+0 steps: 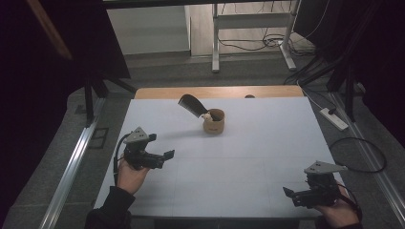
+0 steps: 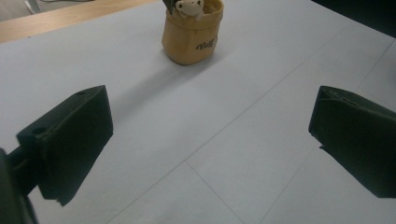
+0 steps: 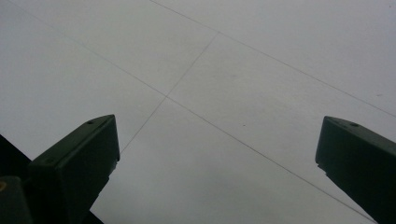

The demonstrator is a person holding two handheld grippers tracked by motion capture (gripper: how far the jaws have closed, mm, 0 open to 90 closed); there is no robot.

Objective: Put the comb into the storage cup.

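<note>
A small tan pouch (image 1: pixel 213 122) stands upright at the back middle of the white table (image 1: pixel 267 143). A dark flat tool (image 1: pixel 191 105) and a little white figure (image 1: pixel 207 116) stick out of its top. In the left gripper view the pouch (image 2: pixel 192 35) sits far ahead with the figure (image 2: pixel 188 7) at its rim. My left gripper (image 1: pixel 165 157) is open, held low at the table's left side, well short of the pouch. My right gripper (image 1: pixel 292 195) is open near the front right corner, over bare table (image 3: pixel 224 74). Nothing is between either pair of jaws.
A wooden strip (image 1: pixel 219 91) edges the table's far side. Beyond it are a metal frame's legs (image 1: pixel 216 43) and cables (image 1: pixel 258 45) on the floor. A power strip (image 1: pixel 333 118) and a looped cable (image 1: pixel 363 152) lie right of the table. A metal rail (image 1: pixel 71 167) runs along the left.
</note>
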